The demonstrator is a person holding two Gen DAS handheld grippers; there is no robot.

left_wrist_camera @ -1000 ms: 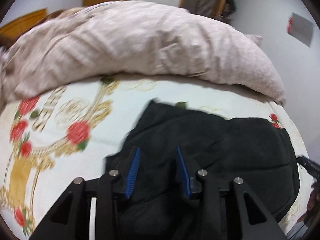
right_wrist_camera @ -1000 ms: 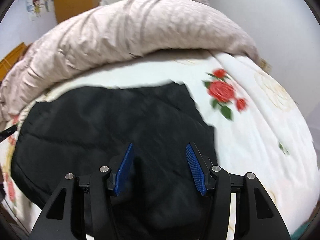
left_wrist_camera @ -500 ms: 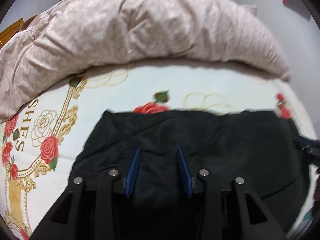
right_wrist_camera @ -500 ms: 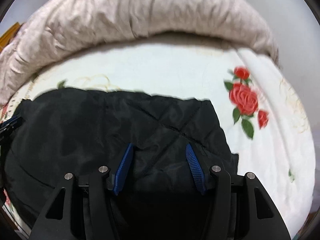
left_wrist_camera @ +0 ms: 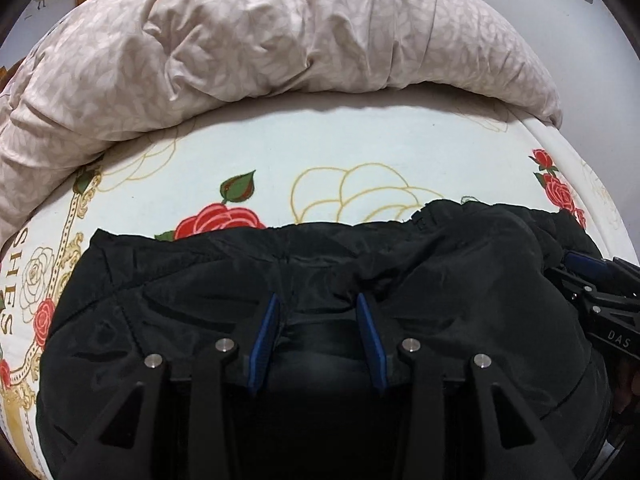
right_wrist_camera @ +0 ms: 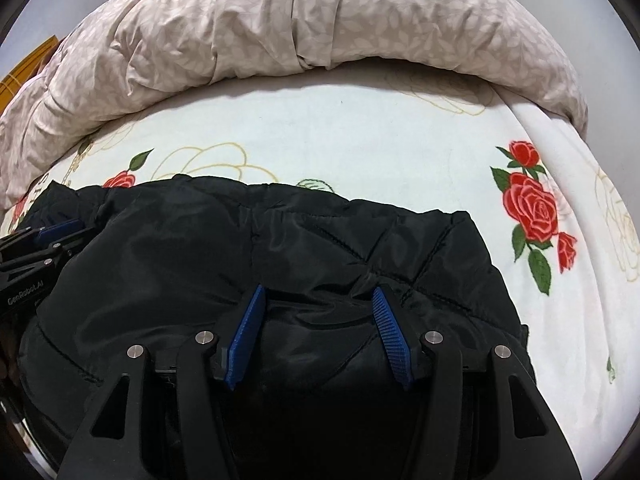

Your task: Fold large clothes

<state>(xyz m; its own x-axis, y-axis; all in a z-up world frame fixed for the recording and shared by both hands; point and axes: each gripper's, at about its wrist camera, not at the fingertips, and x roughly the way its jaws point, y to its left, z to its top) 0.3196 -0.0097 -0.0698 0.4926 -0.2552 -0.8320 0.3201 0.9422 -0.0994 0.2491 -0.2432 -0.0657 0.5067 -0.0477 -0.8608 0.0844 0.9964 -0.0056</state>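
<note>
A: What do we see, biggest thing first?

B: We see the bed (left_wrist_camera: 360, 148), covered by a white sheet printed with red roses (right_wrist_camera: 532, 208) and gold outlines. Across its far side lies a bunched pinkish quilt (left_wrist_camera: 280, 28) with a pale leaf pattern, running from one edge of the view to the other.

A: And the garment we are folding?

B: The black padded jacket (right_wrist_camera: 320, 248) lies on the sheet at the near side of the bed, well apart from the quilt, with bare sheet between them. Its far edge runs roughly straight across both views. We see quilted stitching on its right part in the right wrist view.

A: How do our fingers stand?

B: The left gripper (left_wrist_camera: 318, 308) has a bulge of the jacket's fabric between its blue fingers (left_wrist_camera: 264, 340), and the jaws are opening. The cloth puckers at both pads, so we read them as pressing on it. The right gripper (right_wrist_camera: 318, 296) stands wider, with a thick fold of the same jacket filling the gap; the fabric creases against its fingers (right_wrist_camera: 390, 336), so we take it as gripping too.

A: Do we see one gripper from the other?

B: Yes. The right gripper shows at the right edge of the left wrist view, the left one at the left edge of the right wrist view, both on the jacket.
</note>
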